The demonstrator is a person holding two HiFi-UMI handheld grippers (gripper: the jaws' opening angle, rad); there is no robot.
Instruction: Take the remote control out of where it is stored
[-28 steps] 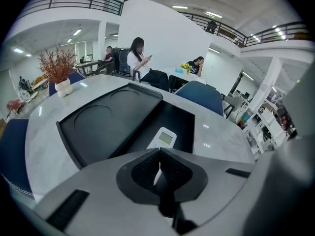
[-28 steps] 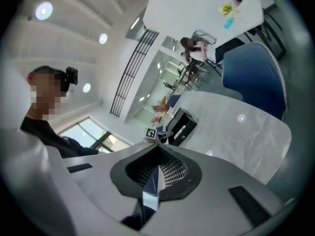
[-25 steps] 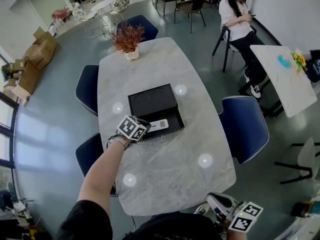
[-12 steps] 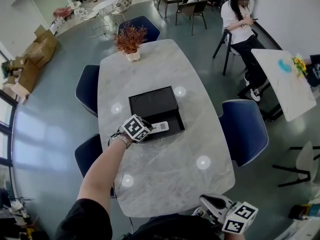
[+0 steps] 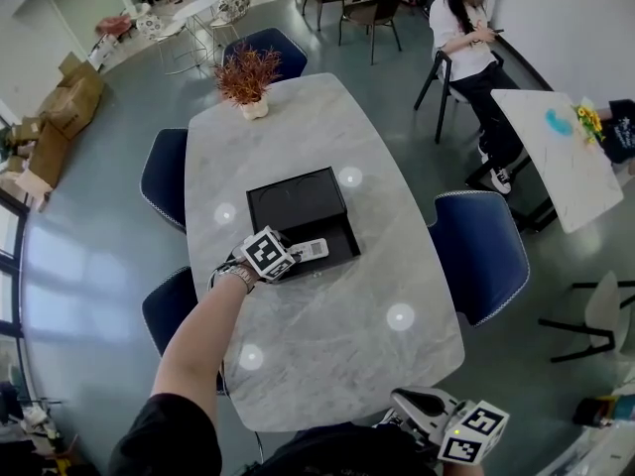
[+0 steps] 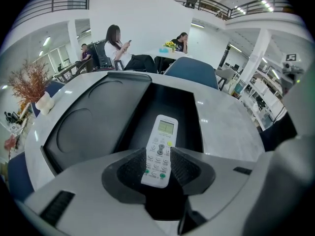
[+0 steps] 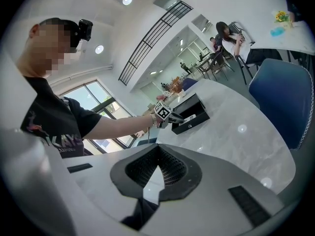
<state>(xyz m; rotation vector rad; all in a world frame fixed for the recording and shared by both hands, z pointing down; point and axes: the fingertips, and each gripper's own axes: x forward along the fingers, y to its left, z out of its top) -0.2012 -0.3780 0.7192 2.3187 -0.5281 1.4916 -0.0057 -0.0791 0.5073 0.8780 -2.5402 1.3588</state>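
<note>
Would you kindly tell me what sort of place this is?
Probably an office lounge or café area: a marble table ringed by blue chairs, more seating behind, and a mezzanine railing overhead.

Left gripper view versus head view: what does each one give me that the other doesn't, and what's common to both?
Only the left gripper view: the remote control's screen and buttons, and its near end lying between the left gripper's opening tongs. Only the head view: the right gripper down by the table's near end, and the arm reaching to the box. Both: the white remote in the open black box on the marble table, with the potted plant at the far end.
</note>
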